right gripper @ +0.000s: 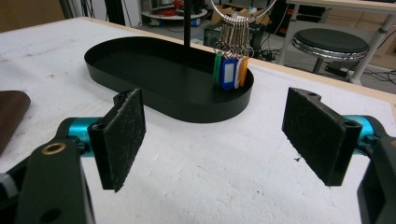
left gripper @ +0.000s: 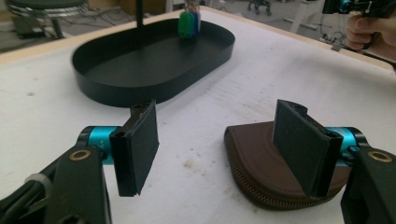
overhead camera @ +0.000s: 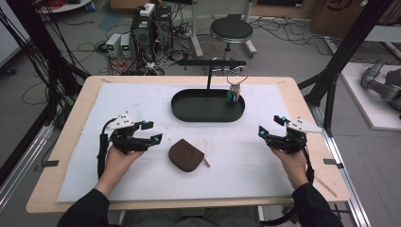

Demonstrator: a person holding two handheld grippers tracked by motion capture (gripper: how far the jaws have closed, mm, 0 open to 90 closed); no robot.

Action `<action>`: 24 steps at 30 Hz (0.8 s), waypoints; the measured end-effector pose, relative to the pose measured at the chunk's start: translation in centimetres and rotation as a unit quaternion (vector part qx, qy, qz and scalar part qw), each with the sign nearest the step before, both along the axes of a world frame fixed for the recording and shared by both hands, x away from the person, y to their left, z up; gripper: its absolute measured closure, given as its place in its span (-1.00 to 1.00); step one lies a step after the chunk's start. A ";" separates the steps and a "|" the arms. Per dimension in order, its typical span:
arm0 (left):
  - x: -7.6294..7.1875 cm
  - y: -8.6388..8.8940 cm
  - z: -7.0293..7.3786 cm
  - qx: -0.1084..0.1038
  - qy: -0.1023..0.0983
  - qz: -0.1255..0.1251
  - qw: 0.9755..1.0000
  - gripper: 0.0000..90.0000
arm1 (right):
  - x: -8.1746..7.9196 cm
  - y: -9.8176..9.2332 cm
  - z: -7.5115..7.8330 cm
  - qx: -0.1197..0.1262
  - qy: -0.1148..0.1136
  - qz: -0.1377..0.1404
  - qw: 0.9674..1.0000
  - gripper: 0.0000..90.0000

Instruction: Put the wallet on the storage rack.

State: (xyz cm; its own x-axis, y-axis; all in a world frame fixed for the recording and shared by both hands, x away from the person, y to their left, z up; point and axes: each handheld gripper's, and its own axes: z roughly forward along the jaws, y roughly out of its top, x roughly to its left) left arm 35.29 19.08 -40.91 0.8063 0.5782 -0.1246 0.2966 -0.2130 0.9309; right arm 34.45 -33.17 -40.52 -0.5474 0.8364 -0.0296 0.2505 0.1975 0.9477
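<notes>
High view: one white-covered surface (overhead camera: 142, 179) carries one black oval tray (overhead camera: 208, 111) with one bunch of key tags (overhead camera: 232, 96) at its right end, one brown zip pouch (overhead camera: 186, 155) near the tray's front, and two claws, left claw (overhead camera: 152, 132) and right claw (overhead camera: 268, 126), both wide, empty.

tray (right gripper: 140, 100): matt black metal | pouch (left gripper: 261, 168): brown leather | table edge (overhead camera: 71, 118): pale wood

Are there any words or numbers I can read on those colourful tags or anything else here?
None can be read.
Colourful plastic key tags hanging on the metal ring: blue tag's white window looks blank.
Brown zipped leather pouch: no lettering visible.
Cardboard box at the back: a mark, too blurred.
</notes>
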 end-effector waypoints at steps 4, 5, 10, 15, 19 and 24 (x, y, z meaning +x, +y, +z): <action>0.6 -1.3 -0.2 0.005 0.017 -0.011 1.000 -0.22 | 0.0 0.2 -0.1 -0.007 0.004 0.001 1.000 -0.51; 0.8 -1.7 -0.3 0.004 0.023 -0.013 1.000 -0.18 | 0.1 0.2 -0.1 -0.008 0.008 0.001 1.000 -0.51; 2.1 -3.8 -1.0 0.022 0.063 -0.022 0.998 -0.07 | 0.2 0.2 -0.1 -0.008 0.008 0.000 1.000 -0.51; 3.0 -4.8 -1.7 0.024 0.098 -0.026 0.995 0.01 | 0.2 0.3 -0.2 -0.009 0.009 0.001 1.000 -0.51; 3.7 -5.8 -2.3 0.041 0.132 -0.031 0.990 0.07 | 0.3 0.4 -0.2 -0.013 0.009 0.006 1.000 -0.48; 3.9 -6.2 -2.8 0.067 0.149 -0.030 0.986 0.09 | 0.2 0.5 -0.2 -0.017 0.009 0.009 1.000 -0.48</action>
State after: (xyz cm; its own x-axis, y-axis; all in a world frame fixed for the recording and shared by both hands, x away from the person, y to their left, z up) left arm 39.15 12.88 -43.73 0.7787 0.5578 -0.2872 0.5360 -0.3535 0.7666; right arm 34.60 -32.65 -40.75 -0.5631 0.8250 -0.0475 0.2645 0.2344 0.9355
